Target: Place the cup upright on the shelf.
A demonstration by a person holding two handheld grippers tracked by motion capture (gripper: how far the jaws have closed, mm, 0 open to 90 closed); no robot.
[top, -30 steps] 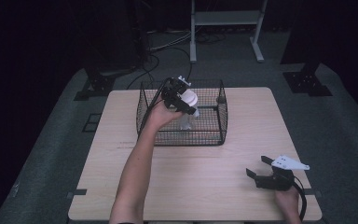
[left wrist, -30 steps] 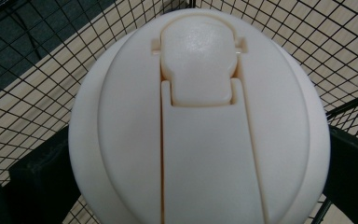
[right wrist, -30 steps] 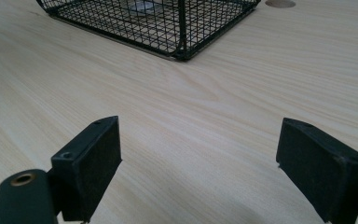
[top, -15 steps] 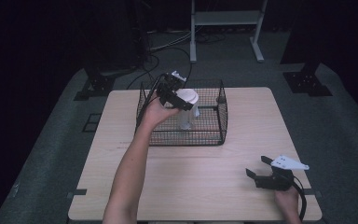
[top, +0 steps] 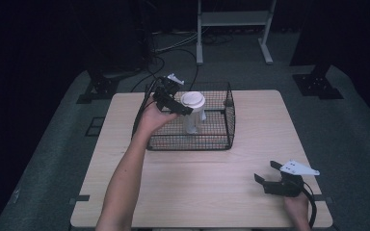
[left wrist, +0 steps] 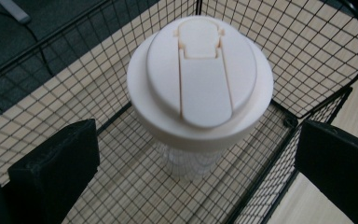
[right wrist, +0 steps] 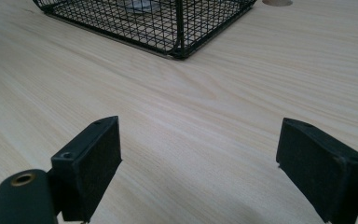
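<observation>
Cup (left wrist: 200, 88): stands up inside the wire basket (top: 221, 139).
Left gripper (top: 185, 109): wide apart, just beside the cup.
Right gripper (top: 265, 175): wide apart, low over the table (top: 212, 183).

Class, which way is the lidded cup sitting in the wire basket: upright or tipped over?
Upright: the cup stands on the basket floor, white lid on top.

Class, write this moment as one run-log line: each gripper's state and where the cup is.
left gripper: open, jaws either side of cup | right gripper: open, over table, apart from basket | cup: upright in wire basket, lid on
</observation>
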